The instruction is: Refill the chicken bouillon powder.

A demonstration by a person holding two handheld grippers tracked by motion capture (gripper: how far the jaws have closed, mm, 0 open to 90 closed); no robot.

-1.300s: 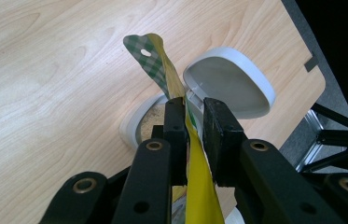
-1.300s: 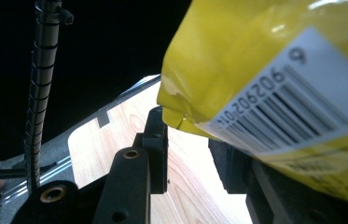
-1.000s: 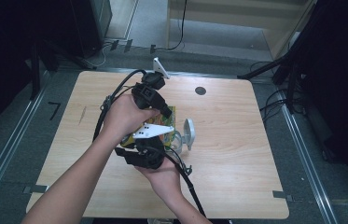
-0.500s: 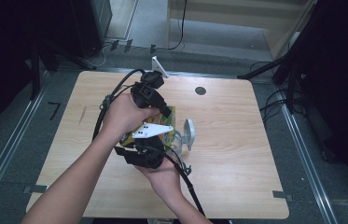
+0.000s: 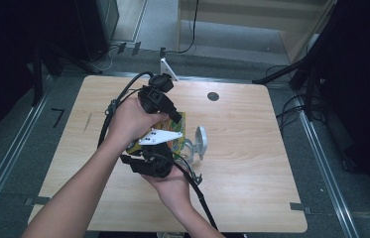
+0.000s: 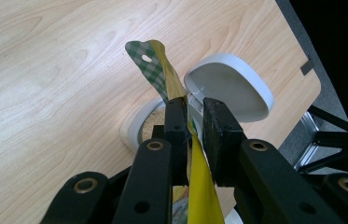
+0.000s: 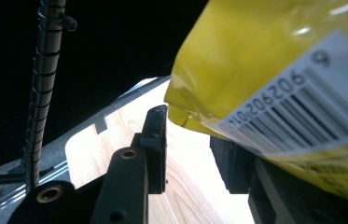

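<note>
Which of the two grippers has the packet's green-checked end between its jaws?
The left gripper: its jaws pinch the yellow packet below the green-checked strip; the right gripper meets the barcode end.

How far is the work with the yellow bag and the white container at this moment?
Done: the white container stands with its lid open, and some pale filling seems to lie inside. In hand: the left gripper pinches the yellow bag above it; the right gripper supports the bag's other end. Left: probably more pouring, then closing the lid.

The high view is evenly lit on the pale wooden tabletop (image 5: 252,148), with dark, underexposed corners. In the right gripper view the shiny yellow packet (image 7: 274,60) is blurred and glaring, upper left black.
</note>
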